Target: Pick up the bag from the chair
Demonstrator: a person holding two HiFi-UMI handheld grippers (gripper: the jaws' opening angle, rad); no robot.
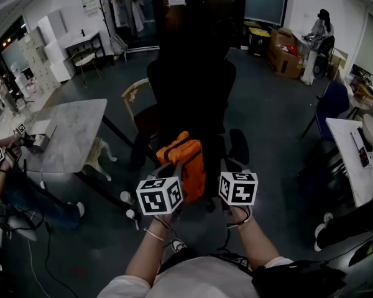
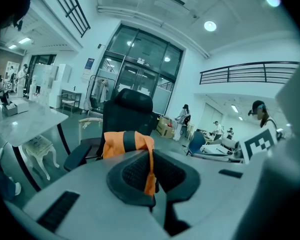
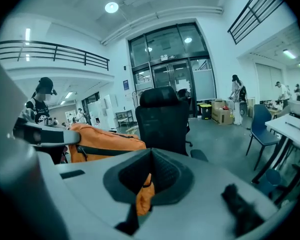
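The bag (image 1: 186, 165) was just ahead of your jaws: left gripper (image 2: 151, 175) and right gripper (image 3: 144, 186) each clamped on its orange straps

Black office chair (image 1: 193, 85) straight ahead, marble table (image 1: 68, 135) left, open floor (image 1: 276, 120) right

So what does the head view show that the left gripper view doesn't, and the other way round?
Only the head view: both marker cubes, the person's forearms, the marble table. Only the left gripper view: the left gripper shut on an orange strap, and ceiling lights. Both: the orange bag and the black chair.
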